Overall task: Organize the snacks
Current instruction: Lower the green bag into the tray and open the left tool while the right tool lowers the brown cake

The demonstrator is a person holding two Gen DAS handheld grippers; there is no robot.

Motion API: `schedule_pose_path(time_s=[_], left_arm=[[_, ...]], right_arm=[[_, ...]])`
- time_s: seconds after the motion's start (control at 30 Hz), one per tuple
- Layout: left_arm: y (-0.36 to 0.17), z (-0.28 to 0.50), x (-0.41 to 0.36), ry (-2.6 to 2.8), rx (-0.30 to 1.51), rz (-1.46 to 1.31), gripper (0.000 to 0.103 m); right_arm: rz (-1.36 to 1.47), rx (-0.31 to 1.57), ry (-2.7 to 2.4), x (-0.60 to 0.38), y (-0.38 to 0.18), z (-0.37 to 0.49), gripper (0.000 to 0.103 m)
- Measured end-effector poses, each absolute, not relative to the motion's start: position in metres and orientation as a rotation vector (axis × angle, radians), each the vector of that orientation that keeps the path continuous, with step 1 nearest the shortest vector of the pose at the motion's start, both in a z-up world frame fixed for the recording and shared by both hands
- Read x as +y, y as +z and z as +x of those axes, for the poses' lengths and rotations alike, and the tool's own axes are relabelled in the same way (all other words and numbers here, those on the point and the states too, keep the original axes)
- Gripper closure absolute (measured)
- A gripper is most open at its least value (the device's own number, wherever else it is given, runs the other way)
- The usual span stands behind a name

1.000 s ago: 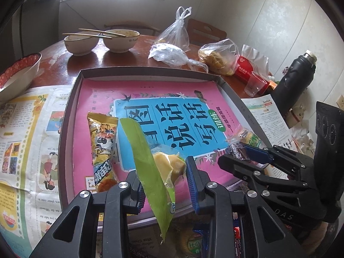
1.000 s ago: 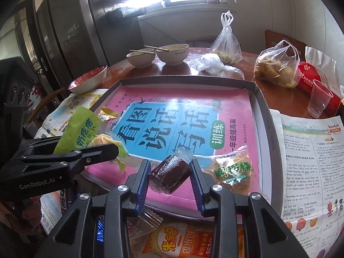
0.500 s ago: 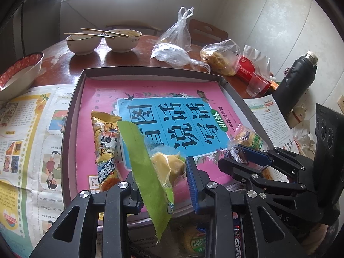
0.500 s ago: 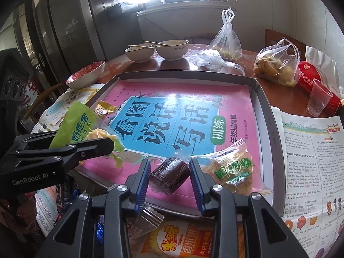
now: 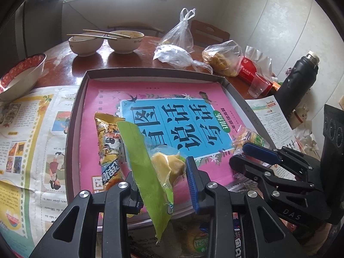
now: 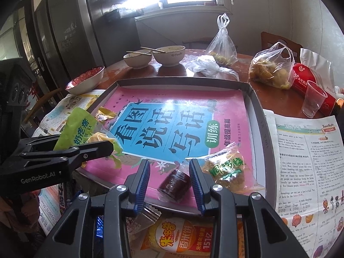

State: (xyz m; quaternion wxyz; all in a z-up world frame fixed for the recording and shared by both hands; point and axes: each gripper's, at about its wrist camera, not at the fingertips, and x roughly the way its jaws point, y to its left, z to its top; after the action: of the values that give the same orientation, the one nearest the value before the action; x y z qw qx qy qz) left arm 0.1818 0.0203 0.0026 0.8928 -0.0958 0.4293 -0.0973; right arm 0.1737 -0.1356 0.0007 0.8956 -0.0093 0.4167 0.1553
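My left gripper is shut on a green-wrapped yellow snack, held over the near left part of the grey tray; the same snack shows in the right wrist view. My right gripper is open, with a dark brown wrapped snack lying on the tray's pink book cover between its fingers. A green-labelled clear snack pack lies just right of it. An orange snack pack lies at the tray's left.
Loose snack packs lie below the tray's near edge. Two bowls with chopsticks, a red-rimmed bowl, plastic bags, a plastic cup and a black flask stand around the tray. Newspapers flank it.
My right gripper has opened and let go of the brown snack, which now lies on the tray. My left gripper still holds the green snack, shifted slightly.
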Motion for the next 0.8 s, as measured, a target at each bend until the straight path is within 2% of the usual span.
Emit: schedule_pose_path(time_s=[0.1,0.23,0.5,0.8], left_arm=[[0.003,0.182,0.022,-0.188,0.886,-0.191,0.067],[0.005,0.181,0.025,-0.171,0.880,-0.182,0.059],[0.012,0.179,0.031,-0.152,0.855,-0.188,0.056],[0.023,0.169,0.035,-0.147,0.825,-0.192,0.046]], right_arm=[[-0.018,0.860,0.322,-0.136,0.002,0.173,0.065],[-0.017,0.854,0.320,-0.136,0.004,0.172,0.065],[-0.011,0.842,0.316,-0.138,0.008,0.169,0.065],[-0.001,0.828,0.316,-0.141,0.012,0.165,0.065]])
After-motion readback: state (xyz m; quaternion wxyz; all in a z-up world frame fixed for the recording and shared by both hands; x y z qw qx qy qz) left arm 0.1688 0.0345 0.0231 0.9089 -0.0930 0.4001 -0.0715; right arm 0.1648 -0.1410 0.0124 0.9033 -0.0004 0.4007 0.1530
